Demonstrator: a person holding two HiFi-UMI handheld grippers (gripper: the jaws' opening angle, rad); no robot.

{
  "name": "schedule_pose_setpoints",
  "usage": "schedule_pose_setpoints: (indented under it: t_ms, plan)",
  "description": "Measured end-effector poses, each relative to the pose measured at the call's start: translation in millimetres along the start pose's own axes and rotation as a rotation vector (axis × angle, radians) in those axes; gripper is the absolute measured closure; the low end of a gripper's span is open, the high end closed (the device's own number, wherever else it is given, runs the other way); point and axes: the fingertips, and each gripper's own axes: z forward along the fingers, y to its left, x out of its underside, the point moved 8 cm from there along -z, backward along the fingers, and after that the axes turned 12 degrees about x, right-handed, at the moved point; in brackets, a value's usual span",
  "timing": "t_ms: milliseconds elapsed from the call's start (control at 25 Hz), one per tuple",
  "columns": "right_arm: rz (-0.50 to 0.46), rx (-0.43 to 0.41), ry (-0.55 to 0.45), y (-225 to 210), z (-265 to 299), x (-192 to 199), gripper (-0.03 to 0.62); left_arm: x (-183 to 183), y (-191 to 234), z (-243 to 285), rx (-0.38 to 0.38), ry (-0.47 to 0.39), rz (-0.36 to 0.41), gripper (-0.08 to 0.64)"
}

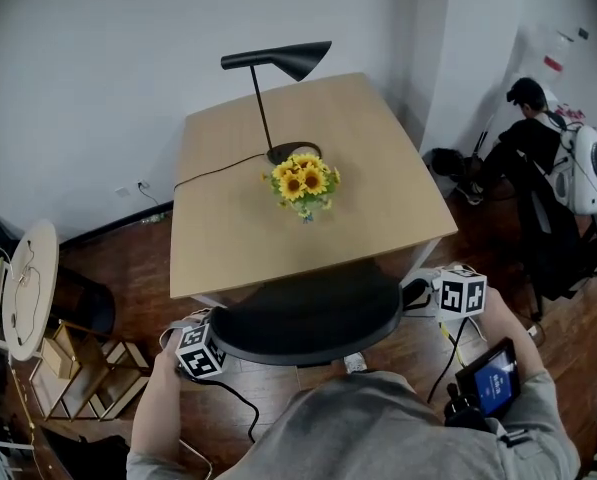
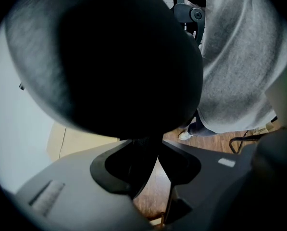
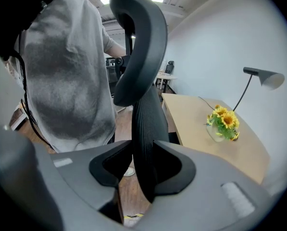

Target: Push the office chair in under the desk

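the surface (image 1: 238, 228) has the office chair (image 1: 308, 318) right at its near edge. left gripper (image 2: 150, 162) and right gripper (image 3: 143, 165) each clamp one side of it. push unevenly and i reckon it swivels, bangs the edge and tips the sunflowers (image 1: 305, 183).

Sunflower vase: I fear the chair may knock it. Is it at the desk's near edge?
No, the sunflower vase stands near the middle of the desk, beside the lamp base.
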Motion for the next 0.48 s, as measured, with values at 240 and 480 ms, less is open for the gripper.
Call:
schedule_pose_setpoints:
  t_ms: [240, 480]
  plan:
    - [-0.015, 0.002, 0.008, -15, 2, -1, 0.449, 1, 11, -1, -0.013, -0.002, -0.003, 0.400]
    - [-0.026, 0.006, 0.011, -17, 3, -10, 0.449, 6, 12, -7, -0.016, -0.006, 0.000, 0.400]
